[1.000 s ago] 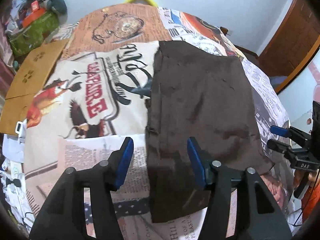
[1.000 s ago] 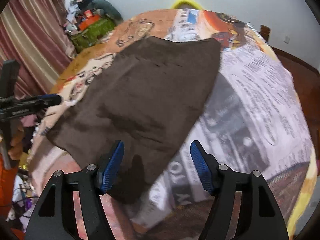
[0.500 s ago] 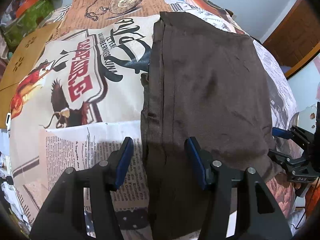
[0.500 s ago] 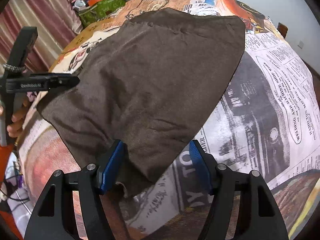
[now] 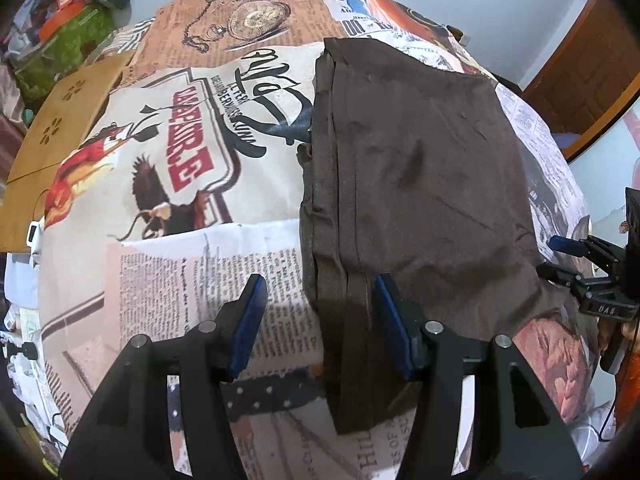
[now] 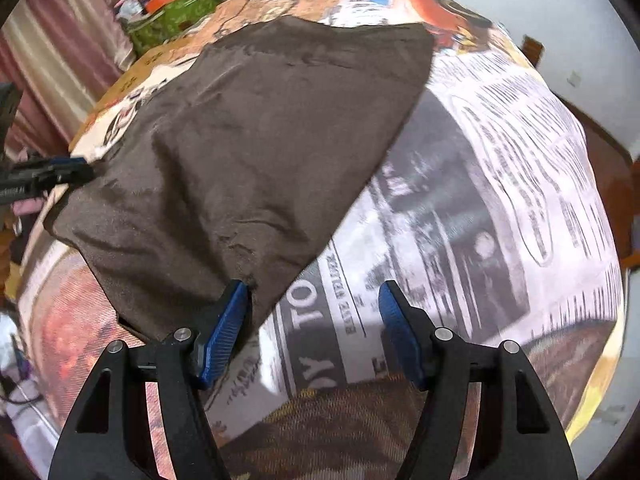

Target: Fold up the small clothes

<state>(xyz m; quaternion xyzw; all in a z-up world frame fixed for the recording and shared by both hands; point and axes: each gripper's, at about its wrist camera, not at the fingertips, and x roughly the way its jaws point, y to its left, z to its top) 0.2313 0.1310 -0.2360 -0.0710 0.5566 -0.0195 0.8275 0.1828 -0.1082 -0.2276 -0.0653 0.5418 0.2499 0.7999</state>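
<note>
Brown garment (image 5: 420, 184) spread flat on the newspaper-print cover (image 5: 192, 264). Left claw (image 5: 320, 320) spread, straddling the garment's folded near edge without pinching it. Right claw (image 6: 316, 328) spread too, at the near corner, gripping nothing.

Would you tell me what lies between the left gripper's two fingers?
In the left wrist view, the brown garment's folded left edge and printed bedsheet; left gripper open.

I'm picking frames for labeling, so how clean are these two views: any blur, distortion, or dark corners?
Left wrist: strong fisheye bulge, dark vignette corners, brown garment seams fairly sharp, left gripper casts a shadow on the bedspread. Right wrist: same bulge and vignette, but the newsprint text is smeared and the garment's weave looks soft.
</note>
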